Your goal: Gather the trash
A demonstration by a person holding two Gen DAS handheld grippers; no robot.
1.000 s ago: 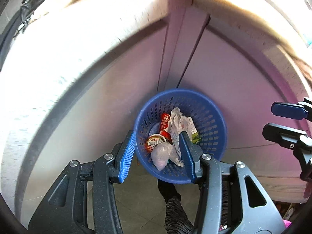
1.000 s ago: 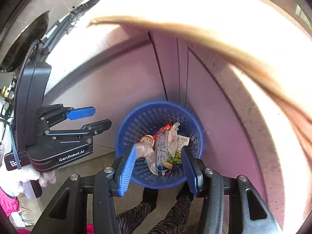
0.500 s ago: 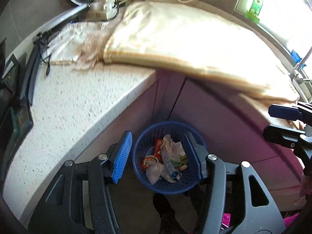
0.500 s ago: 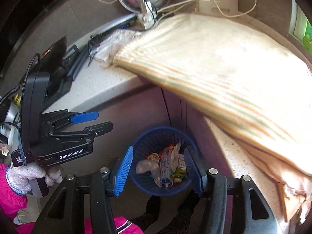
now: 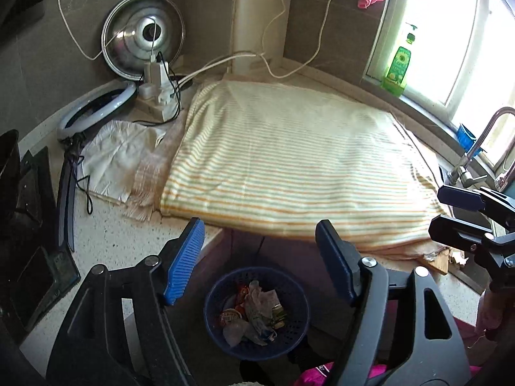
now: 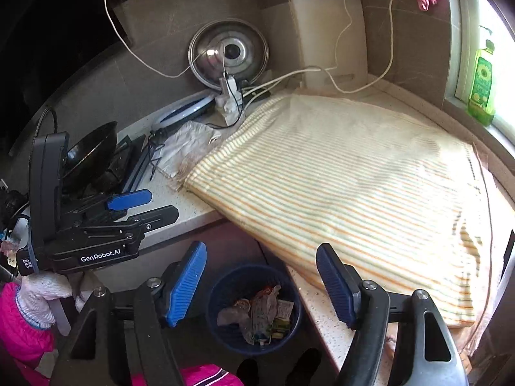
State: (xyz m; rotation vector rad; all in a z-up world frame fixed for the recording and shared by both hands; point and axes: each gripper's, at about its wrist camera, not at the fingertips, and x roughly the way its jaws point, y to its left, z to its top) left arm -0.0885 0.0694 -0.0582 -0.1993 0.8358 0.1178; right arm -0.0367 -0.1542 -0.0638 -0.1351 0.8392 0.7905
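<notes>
Both tongs (image 5: 259, 259) (image 6: 260, 281) just opening, empty; trash basket (image 5: 296, 296) on floor below; striped cloth (image 5: 289, 160) overhangs counter.

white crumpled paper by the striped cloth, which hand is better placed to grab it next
Left, probably. The white paper lies left of the striped cloth, on the left gripper's side; both grippers are open and empty, and the right gripper is farther away.

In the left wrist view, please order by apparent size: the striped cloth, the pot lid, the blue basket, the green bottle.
1. striped cloth
2. pot lid and blue basket: look alike, not ranked
3. green bottle, though it stands farthest away
</notes>
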